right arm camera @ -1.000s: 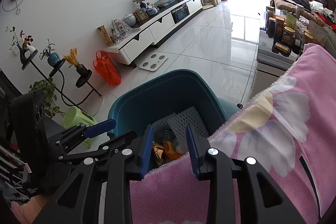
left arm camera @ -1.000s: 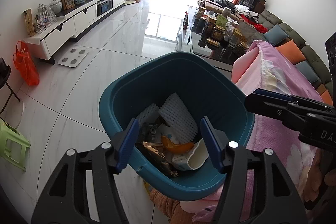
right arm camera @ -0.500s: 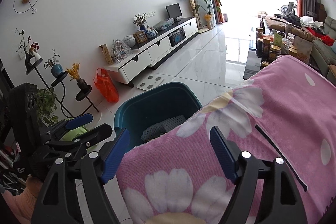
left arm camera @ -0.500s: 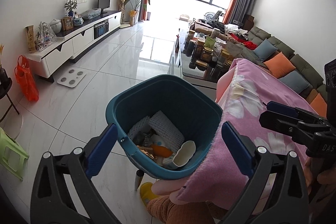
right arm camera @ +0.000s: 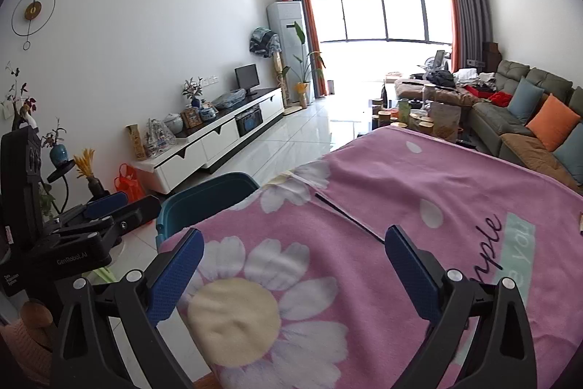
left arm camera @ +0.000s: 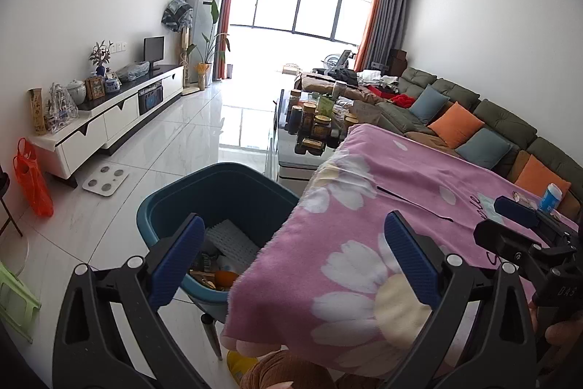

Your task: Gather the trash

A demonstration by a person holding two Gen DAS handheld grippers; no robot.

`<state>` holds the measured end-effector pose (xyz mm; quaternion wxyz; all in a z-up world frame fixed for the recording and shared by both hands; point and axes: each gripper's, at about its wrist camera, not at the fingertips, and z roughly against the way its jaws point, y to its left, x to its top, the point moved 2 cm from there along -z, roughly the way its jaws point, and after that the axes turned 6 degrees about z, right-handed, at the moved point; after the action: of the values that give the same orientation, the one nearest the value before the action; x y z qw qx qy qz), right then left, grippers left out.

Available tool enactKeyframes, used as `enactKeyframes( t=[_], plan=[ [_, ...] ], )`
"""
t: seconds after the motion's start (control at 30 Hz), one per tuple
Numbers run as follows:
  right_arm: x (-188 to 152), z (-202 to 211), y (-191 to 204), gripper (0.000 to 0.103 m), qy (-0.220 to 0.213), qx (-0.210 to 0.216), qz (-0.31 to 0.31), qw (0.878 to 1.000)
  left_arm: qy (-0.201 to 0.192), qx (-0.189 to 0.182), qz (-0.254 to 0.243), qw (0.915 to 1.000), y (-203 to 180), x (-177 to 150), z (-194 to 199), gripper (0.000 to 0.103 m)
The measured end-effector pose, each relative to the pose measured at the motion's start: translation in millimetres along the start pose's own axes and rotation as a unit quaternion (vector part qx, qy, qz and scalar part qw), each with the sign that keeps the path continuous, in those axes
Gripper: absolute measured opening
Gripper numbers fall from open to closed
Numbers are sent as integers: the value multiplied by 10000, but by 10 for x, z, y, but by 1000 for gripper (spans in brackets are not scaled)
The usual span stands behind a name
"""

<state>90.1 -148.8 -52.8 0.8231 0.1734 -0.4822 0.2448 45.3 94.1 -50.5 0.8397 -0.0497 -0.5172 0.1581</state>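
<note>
Jaws wide, empty, teal bin holding white foam, wrappers

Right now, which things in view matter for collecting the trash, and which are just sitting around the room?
For the job:
- teal bin beside the table, with white foam netting and wrappers inside
- left gripper and right gripper, both open and empty

Just lying about:
- pink flowered blanket
- jars on the glass table
- orange bag
- bathroom scale
- sofa cushions
</note>
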Motion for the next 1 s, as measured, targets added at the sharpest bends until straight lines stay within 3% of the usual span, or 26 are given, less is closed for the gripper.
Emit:
enactKeyframes(
  t=[0.17, 0.4, 0.73, 1.0],
  plan=[
    [-182, 346, -275, 96, -225, -698, -184, 9971, -429, -202, -400, 9981, -459, -5, 81, 97],
    [-361, 807, -661, 96, -563, -1543, -449, 9854, -624, -633, -695, 9936, -987, -54, 84, 97],
    [-519, 1235, -933, 96, -879, -2282, -632, 9676, -733, -946, -945, 9883, -1428, -174, 77, 97],
    [-604, 1414, -1075, 96, -972, -2512, -810, 9596, -788, -1044, -1106, 9852, -1671, -276, 54, 97]
  ],
)
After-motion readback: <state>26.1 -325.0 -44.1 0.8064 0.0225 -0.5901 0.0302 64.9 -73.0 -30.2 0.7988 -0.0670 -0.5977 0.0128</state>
